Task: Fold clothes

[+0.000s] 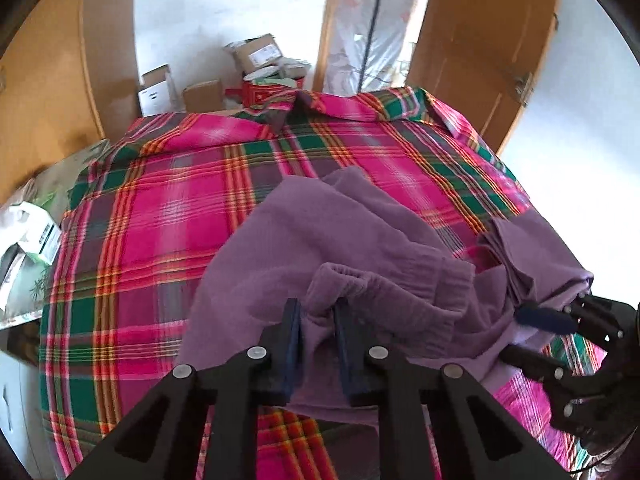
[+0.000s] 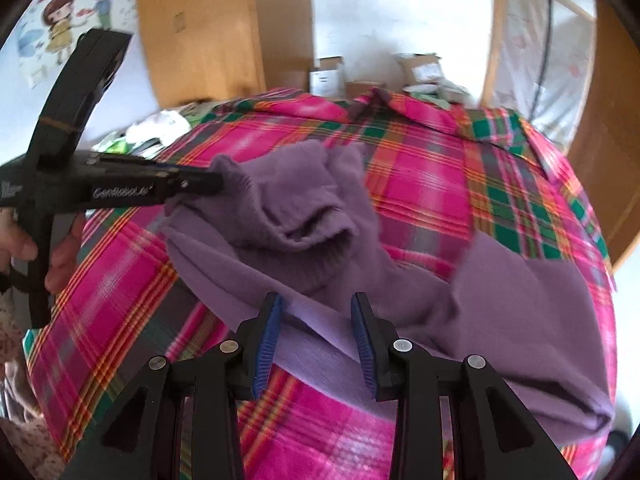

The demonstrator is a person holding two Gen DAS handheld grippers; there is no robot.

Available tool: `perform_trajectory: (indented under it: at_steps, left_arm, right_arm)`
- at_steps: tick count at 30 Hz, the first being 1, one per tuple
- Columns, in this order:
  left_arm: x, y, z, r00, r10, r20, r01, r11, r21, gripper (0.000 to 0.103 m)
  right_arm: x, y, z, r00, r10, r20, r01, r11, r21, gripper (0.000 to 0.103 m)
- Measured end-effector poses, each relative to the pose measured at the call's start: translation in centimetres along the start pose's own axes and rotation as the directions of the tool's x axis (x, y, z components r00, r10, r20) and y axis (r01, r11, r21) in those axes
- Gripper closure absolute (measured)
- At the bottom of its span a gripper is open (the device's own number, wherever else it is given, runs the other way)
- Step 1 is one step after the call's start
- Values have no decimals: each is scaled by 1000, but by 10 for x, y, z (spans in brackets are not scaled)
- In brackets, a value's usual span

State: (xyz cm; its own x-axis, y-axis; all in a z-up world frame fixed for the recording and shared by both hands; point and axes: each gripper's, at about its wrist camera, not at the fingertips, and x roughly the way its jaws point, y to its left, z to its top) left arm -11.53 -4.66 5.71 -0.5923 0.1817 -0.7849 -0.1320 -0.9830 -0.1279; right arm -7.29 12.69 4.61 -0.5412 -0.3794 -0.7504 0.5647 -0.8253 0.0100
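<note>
A purple knit garment lies crumpled on the pink and green plaid bedcover. My left gripper is shut on a bunched ribbed edge of it. In the right wrist view the left gripper comes in from the left, pinching that ribbed edge and lifting it off the garment. My right gripper stands open, its blue-padded fingers straddling a flat fold at the garment's near side. From the left wrist view the right gripper sits at the garment's right end, fabric between its jaws.
The plaid bedcover spans the whole bed. Cardboard boxes and a red tin stand behind its far edge. A wooden door is at the right, a wooden cupboard at the left. A hand holds the left gripper's handle.
</note>
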Motion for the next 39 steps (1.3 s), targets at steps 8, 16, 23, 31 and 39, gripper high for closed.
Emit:
perform_trajectory:
  at_steps: [8,16,23,31,39]
  left_arm:
    - [-10,44,5,997,67,38,-60,987,-148,95]
    - [-12,44,0,996,-86,8,86,991,-104,93]
    - [-16,7,2,985,-173,-5,173,983,64,74]
    - [-22,-5,-11,978,-209,-27,211,968,133,73]
    - [-38,-24,-34,986,-165,-7,159,942,295,72]
  right_arm:
    - [23,18,16,999,38,-23,-40,995,-95,66]
    - [21,15,13,997,73,-20,-75,993,-94,67]
    - [19,13,11,994,105,-17,-106,990,-92,67]
    - [20,12,8,993,118,-9,-119,990,-79,67]
    - [19,10,6,992,129,0,-129,990,-50,67]
